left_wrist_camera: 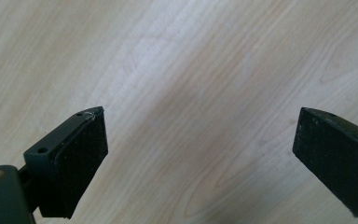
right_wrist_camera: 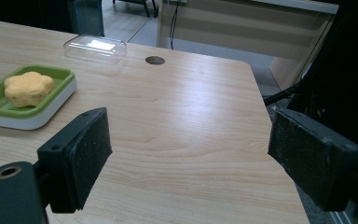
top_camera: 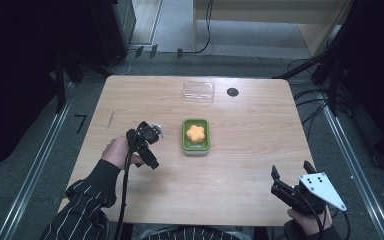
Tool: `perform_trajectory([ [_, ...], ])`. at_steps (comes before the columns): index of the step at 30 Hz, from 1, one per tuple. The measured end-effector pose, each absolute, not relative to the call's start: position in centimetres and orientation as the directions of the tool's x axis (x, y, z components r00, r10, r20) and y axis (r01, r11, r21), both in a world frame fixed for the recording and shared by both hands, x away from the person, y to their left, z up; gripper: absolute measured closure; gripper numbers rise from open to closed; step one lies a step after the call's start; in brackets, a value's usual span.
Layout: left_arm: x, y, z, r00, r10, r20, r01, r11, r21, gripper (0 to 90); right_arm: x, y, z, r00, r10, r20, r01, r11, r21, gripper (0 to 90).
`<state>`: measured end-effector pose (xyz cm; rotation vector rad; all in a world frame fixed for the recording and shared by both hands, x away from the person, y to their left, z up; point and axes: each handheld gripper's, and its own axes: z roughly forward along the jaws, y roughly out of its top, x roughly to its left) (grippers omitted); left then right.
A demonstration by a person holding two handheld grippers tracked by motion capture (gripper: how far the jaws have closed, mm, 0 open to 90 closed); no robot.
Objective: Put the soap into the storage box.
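Yellow flower-shaped soap (top_camera: pixel 195 133) sits in green dish (top_camera: pixel 195 147), mid tabletop (top_camera: pixel 250 150). Left claw (top_camera: pixel 150 134) released, empty, just left of dish. Right claw (top_camera: pixel 291 177) released, empty, near front right edge, well apart.

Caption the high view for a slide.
Open left gripper beside green tray holding an orange flower-shaped piece; right gripper open.

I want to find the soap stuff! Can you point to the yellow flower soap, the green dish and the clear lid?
yellow flower soap (top_camera: pixel 195 133), high view, middle of its top.
green dish (top_camera: pixel 185 134), high view, left rim.
clear lid (top_camera: pixel 198 92), high view, flat top.
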<state>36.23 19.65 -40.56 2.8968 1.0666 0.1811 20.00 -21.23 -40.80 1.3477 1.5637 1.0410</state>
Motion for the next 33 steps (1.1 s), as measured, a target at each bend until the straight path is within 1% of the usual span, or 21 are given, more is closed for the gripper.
perform_trajectory([
  [9,34.1,20.8,-41.5,0.747,0.66,0.085,0.656,-0.752,0.066,3.4,20.1,-21.3,-40.8,-0.108,0.992,-0.06,0.326,0.092,0.941,13.7],
  [17,33.2,21.5,-42.5,0.737,0.672,0.075,0.671,-0.741,0.045,3.5,20.0,-21.2,-40.8,-0.107,0.993,-0.056,0.328,0.089,0.941,13.7],
  [23,32.1,22.2,-43.6,0.736,0.673,0.072,0.675,-0.738,0.006,3.9,20.0,-21.2,-40.8,-0.107,0.993,-0.057,0.328,0.089,0.94,13.7],
  [33,30.5,23.4,-44.7,0.693,0.716,0.086,0.718,-0.696,0.007,3.2,20.0,-21.3,-40.8,-0.105,0.993,-0.056,0.324,0.088,0.942,13.7],
])
